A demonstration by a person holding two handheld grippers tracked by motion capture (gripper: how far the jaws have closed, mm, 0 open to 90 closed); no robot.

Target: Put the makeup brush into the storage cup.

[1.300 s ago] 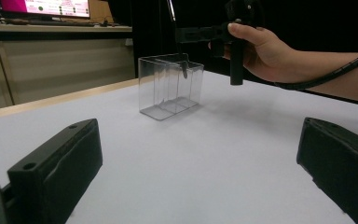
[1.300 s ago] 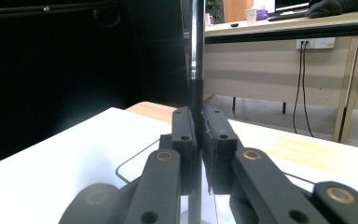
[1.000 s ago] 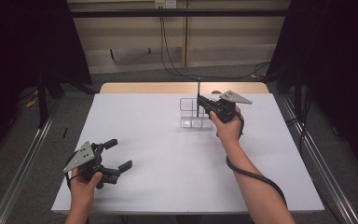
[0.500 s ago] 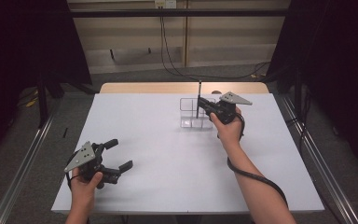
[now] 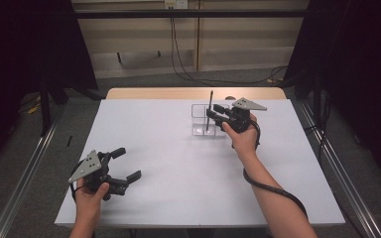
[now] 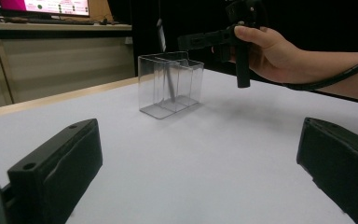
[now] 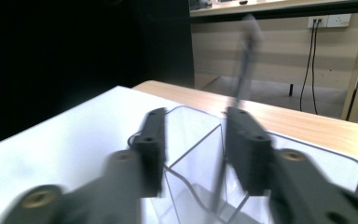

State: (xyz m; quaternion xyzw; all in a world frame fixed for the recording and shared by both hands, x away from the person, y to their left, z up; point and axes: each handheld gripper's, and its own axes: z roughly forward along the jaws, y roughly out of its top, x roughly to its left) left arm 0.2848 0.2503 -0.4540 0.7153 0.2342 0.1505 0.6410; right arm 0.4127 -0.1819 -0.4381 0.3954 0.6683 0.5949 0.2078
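Inspection of the high view, taken from its left edge: the left hand-held gripper point(image 5: 127, 163) rested low on the white counter point(image 5: 178, 163) in the lower left of the frame, held in the person's left hand point(image 5: 90, 194). Its jaws stood wide apart with nothing between them, pointing toward the frame's right. In the left gripper view the same two jaws rose at the bottom corners, spread wide over bare counter.

Moving right, a clear plastic organiser point(image 5: 201, 119) with several compartments stood upright in the upper middle of the frame, near the counter's far edge. A dark pen point(image 5: 210, 110) stood in it, leaning slightly, its top well above the rim. In the left gripper view the pen point(image 6: 169, 84) sat in a middle compartment of the organiser point(image 6: 171, 84).

Just right of the organiser, the right hand-held gripper point(image 5: 217, 113) hovered level at the rim, held in the person's right hand point(image 5: 243, 140). Its jaws had just been opening and stood narrowly parted. In the right gripper view the blurred pen point(image 7: 240, 88) ran up beside the right-hand jaw; contact could not be determined.
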